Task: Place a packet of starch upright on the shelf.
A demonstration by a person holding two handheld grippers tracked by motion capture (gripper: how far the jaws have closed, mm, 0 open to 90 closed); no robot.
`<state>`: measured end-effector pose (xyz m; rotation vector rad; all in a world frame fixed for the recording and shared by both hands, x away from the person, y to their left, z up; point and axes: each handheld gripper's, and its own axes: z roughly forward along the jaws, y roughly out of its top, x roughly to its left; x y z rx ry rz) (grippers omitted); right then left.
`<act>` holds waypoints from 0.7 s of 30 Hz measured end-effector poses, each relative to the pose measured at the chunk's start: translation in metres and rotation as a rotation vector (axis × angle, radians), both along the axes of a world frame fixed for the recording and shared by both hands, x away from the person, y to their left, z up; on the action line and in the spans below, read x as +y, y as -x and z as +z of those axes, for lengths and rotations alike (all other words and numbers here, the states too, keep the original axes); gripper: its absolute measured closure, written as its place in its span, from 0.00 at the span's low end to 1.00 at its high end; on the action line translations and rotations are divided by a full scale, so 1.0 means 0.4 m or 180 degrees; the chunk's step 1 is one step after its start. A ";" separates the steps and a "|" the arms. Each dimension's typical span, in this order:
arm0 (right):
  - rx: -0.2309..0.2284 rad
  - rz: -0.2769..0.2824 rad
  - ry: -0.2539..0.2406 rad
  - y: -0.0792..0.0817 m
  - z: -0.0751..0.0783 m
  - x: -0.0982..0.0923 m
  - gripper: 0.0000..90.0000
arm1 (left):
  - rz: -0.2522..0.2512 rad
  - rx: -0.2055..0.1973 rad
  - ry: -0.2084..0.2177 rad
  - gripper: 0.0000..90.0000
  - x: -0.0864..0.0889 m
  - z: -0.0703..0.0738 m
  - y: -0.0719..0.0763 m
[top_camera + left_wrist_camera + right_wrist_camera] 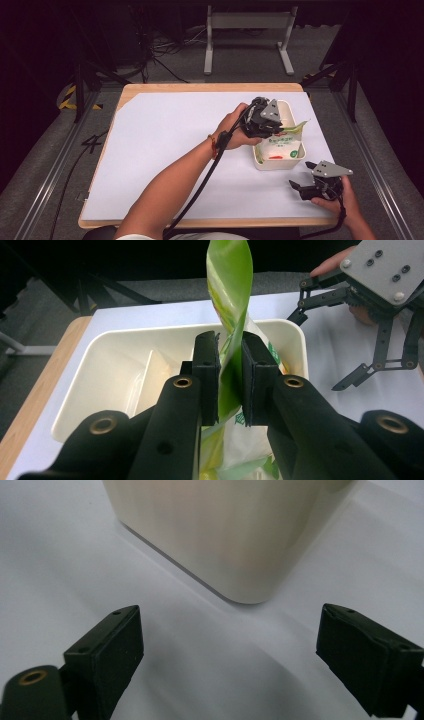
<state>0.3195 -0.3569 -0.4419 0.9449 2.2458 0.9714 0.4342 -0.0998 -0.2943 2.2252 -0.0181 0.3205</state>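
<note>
White paper covers the wooden table (131, 89), and a cream plastic bin (298, 160) sits near its right edge. Over the bin, the left gripper (230, 371) is clenched on the twisted green top of a snack bag (231, 300) standing inside it. Just beside the bin's near corner, the right gripper (298, 188) rests on the paper with its jaws spread wide, grasping nothing.

Bright white table (165, 150), dark surroundings; close bin (220, 535) blurred.
</note>
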 end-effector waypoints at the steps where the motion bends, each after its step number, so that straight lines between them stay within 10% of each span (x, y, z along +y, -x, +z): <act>1: 0.0000 0.0003 0.0000 0.000 0.000 0.000 0.13 | -0.0004 -0.0007 -0.0005 0.89 0.001 0.001 -0.001; 21: 0.0002 0.0023 0.0019 0.000 -0.001 0.002 0.13 | 0.0005 -0.0014 0.0143 0.88 0.096 0.019 0.018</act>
